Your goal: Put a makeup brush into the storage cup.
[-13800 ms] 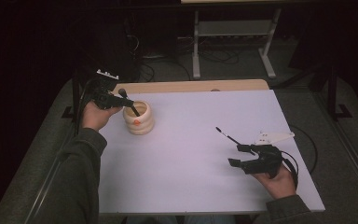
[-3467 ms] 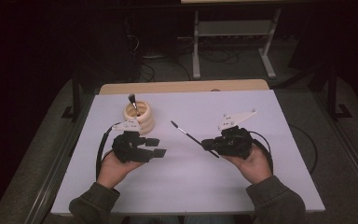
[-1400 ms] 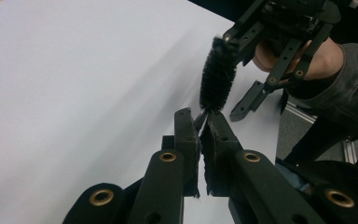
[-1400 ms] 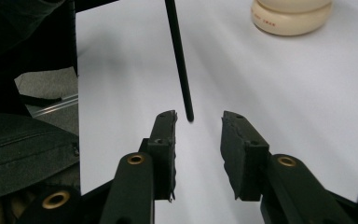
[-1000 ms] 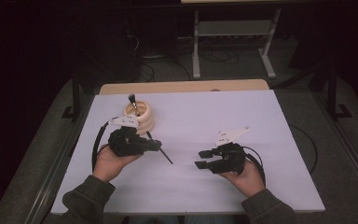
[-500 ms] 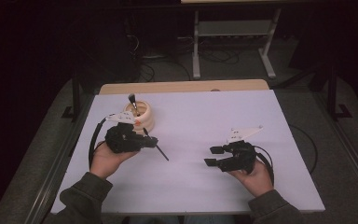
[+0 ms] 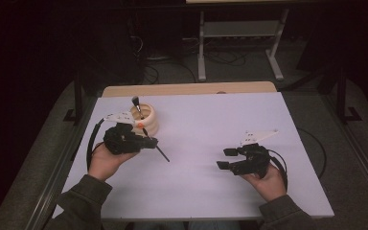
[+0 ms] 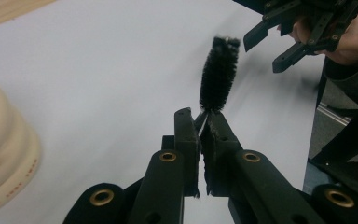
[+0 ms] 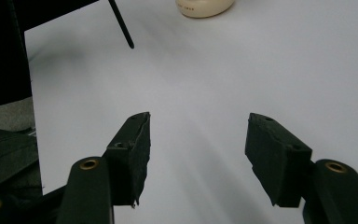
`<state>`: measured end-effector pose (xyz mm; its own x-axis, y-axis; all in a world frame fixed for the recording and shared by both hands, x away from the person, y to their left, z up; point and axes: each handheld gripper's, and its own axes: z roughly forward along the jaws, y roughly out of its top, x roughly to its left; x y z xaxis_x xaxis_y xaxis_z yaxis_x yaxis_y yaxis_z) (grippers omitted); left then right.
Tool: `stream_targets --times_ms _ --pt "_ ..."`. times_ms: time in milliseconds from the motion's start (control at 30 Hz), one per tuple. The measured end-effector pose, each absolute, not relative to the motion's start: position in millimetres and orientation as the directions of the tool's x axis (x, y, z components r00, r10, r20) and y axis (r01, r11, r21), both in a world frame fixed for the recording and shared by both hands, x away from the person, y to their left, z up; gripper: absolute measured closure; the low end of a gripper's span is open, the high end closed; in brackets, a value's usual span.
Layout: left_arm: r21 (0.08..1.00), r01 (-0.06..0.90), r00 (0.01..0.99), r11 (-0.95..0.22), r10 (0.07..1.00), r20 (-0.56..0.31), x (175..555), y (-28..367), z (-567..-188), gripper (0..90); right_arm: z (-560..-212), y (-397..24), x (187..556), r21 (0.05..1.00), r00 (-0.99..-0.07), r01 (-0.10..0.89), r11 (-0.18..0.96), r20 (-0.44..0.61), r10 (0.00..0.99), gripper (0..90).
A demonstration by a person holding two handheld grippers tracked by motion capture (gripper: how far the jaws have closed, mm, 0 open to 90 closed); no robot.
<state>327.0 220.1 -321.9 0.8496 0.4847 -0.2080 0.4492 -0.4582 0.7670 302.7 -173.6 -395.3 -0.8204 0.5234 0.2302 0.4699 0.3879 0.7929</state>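
**Left gripper pinching a bristle brush; right gripper spread and empty**

Left to right across the high view. Your left gripper [image 7: 149, 142] is held just in front of the cream holder [image 7: 145, 120], near the table's [image 7: 211, 191] far-left part. Its jaws are pressed together on the thin black stem of a bristle brush [image 7: 162, 153], which runs out past the jaw tips toward the middle of the table and slightly toward you. In the left gripper view the brush [image 8: 219, 74] rises straight out from between the closed jaws of the left gripper [image 8: 203, 122], bristled head uppermost and clear of the white tabletop [image 8: 98, 70]; the cream holder [image 8: 2, 149] sits off to that gripper's left, apart from the jaws. A second brush [image 7: 138, 108] stands in the holder, its head sticking up above the rim.

Your right gripper [image 7: 225, 159] lies well apart from the left one, toward the table's near-right part, its jaws pointing back toward the left gripper. In the right gripper view the right gripper [image 9: 198, 140] has its two jaws spread; they have just been opening, and only bare tabletop [image 9: 261, 60] lies between them. Ahead of those jaws, the tip of the held brush's stem [image 9: 121, 23] hangs above the table, and the base of the holder [image 9: 204, 7] sits beyond it. In the left gripper view the right gripper [image 8: 286, 39] appears beyond and to the right of the brush head, not touching it.
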Motion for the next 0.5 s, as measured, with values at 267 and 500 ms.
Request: stream_targets --times_ms 267,500 --pt "0.771 0.457 0.838 -0.443 0.506 -0.206 328 229 -316 85.1 -395 -183 302 0.798 -0.807 0.474 0.372 0.224 0.547 37.9" --pt "0.769 0.469 0.828 -0.435 0.521 -0.210 332 234 -314 85.1 -397 -188 301 0.795 -0.795 0.486 0.364 0.230 0.561 37.2"
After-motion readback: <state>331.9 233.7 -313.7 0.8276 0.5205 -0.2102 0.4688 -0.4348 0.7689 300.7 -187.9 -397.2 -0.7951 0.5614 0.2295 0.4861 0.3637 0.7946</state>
